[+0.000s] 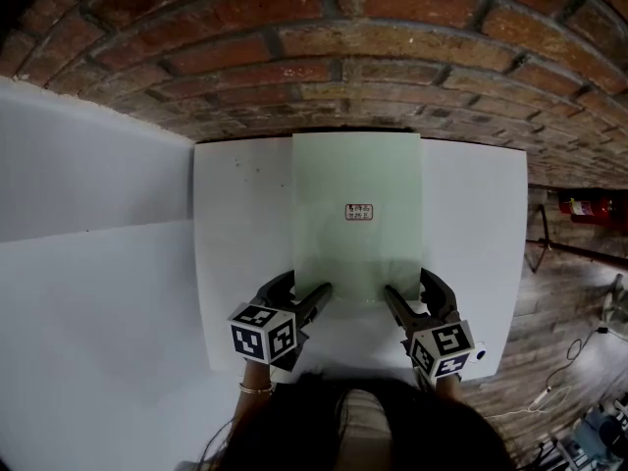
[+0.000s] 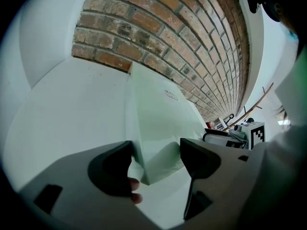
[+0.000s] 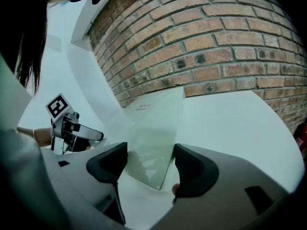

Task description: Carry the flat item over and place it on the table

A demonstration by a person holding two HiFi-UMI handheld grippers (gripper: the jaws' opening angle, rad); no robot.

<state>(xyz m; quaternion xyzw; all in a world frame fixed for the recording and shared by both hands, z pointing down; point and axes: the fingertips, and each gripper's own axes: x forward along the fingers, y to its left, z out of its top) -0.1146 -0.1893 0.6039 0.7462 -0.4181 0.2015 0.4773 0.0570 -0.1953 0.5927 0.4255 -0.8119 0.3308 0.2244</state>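
A pale green, see-through flat sheet [image 1: 358,170] with a small label [image 1: 359,212] lies on the white table [image 1: 235,224], its far edge at the brick wall. My left gripper [image 1: 306,287] is at the sheet's near left corner and my right gripper [image 1: 410,287] at its near right corner. In the left gripper view the sheet [image 2: 153,109] has its corner between the jaws of the open left gripper [image 2: 156,152]. The right gripper view shows the sheet [image 3: 153,123] with its corner in the wide gap of the open right gripper [image 3: 151,159].
The brick wall [image 1: 324,57] runs right behind the table. A white panel [image 1: 88,194] fills the left side. On the right are wooden floor [image 1: 569,302] and a red fire extinguisher [image 1: 589,207]. The table's near edge [image 1: 343,366] is just in front of me.
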